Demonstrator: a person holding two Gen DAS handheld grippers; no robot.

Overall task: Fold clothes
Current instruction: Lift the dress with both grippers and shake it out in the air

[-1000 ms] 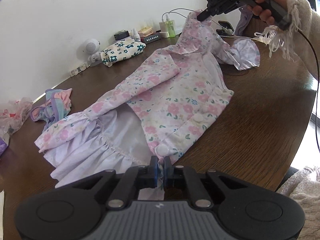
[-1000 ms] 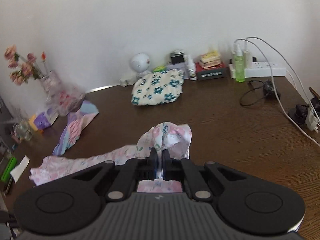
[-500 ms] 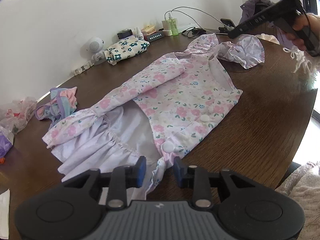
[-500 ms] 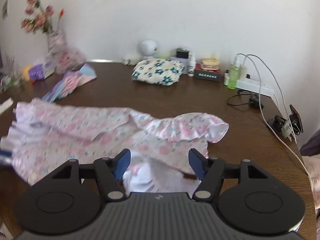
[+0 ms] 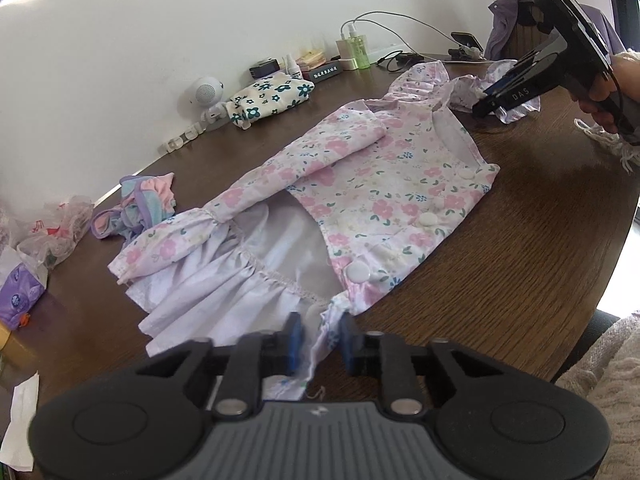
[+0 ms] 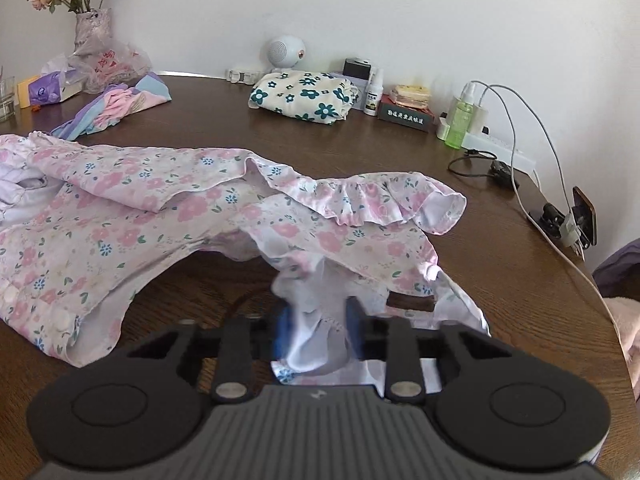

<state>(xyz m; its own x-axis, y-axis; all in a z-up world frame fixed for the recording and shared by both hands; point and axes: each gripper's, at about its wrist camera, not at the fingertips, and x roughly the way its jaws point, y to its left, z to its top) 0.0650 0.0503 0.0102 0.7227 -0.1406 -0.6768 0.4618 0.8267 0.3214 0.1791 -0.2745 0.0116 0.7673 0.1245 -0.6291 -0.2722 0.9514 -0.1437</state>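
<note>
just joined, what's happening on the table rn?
A person with a handheld gripper in each hand is folding a pink floral dress spread on the brown table. The left gripper is at the hem end, its jaws apart with the ruffled edge between them. The right gripper is at the collar end, its jaws open around bunched white fabric. A folded floral garment sits by the wall, and a pastel one lies unfolded to the side.
</note>
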